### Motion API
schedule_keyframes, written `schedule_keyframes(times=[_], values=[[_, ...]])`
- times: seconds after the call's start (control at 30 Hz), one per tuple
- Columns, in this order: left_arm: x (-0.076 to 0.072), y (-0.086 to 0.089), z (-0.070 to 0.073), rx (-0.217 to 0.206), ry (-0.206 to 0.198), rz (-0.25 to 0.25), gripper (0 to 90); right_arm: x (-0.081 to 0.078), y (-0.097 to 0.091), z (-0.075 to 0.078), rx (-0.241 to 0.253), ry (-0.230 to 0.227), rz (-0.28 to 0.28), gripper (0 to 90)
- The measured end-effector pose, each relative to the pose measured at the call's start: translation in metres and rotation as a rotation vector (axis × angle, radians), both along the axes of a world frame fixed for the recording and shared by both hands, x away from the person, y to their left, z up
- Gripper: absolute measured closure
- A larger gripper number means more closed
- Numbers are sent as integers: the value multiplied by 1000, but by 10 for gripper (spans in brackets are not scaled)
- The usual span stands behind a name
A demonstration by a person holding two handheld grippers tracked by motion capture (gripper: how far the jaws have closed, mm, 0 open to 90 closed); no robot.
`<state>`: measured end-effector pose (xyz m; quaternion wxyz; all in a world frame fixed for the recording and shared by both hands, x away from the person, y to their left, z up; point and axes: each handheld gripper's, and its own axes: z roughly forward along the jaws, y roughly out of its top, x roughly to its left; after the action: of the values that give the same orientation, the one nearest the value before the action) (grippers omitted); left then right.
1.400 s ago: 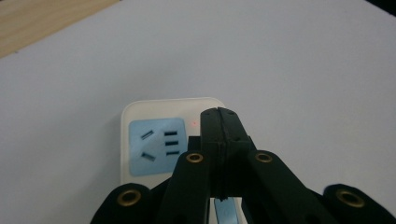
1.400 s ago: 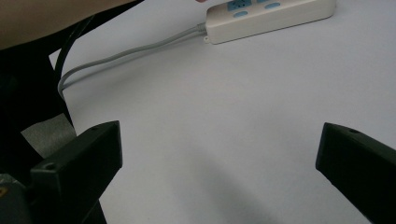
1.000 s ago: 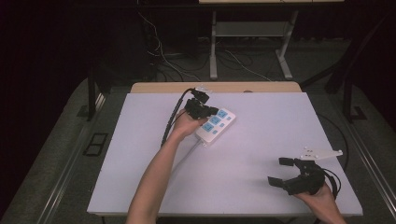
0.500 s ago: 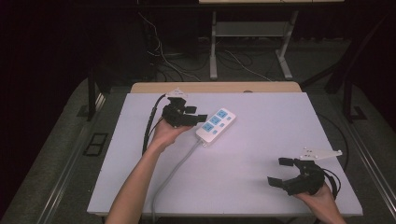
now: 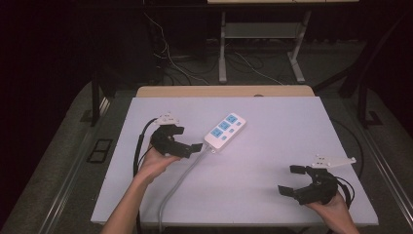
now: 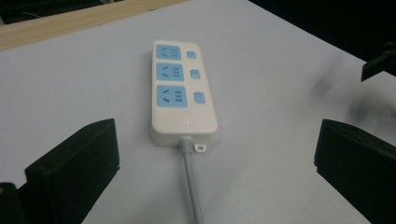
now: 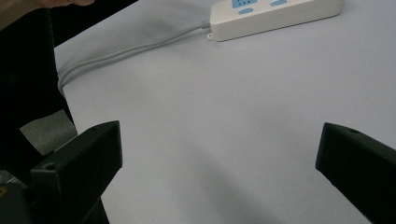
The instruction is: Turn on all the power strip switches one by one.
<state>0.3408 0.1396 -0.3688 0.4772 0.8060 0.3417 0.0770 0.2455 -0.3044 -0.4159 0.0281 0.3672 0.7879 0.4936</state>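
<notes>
Power strip lying free on the table, both grippers released.

High view: the white power strip (image 5: 225,130) lies slantwise mid-table (image 5: 272,195), grey cord (image 5: 175,187) trailing to the near edge; the left gripper (image 5: 187,146) sits just beside its cord end, jaws just opened, nothing between them; the right gripper (image 5: 291,180) is well apart, gaping. Left gripper view: the strip (image 6: 181,91) lies ahead between spread jaws, untouched. Right gripper view: jaws wide over bare table, strip (image 7: 275,16) far off.

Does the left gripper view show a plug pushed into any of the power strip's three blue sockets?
No: all three blue sockets of the power strip are empty, with only its own grey cable leaving its near end.
</notes>
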Motion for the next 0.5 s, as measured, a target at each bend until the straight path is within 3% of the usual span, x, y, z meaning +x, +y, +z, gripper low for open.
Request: schedule_keyframes(times=[0.2, 0.5], values=[[-21, 11, -8, 11, -25, 16, 0, -1, -1, 0, 0, -1, 0, 3], [-46, 16, -16, -11, -37, 6, 0, -1, 0, -1, -1, 0, -1, 3]])
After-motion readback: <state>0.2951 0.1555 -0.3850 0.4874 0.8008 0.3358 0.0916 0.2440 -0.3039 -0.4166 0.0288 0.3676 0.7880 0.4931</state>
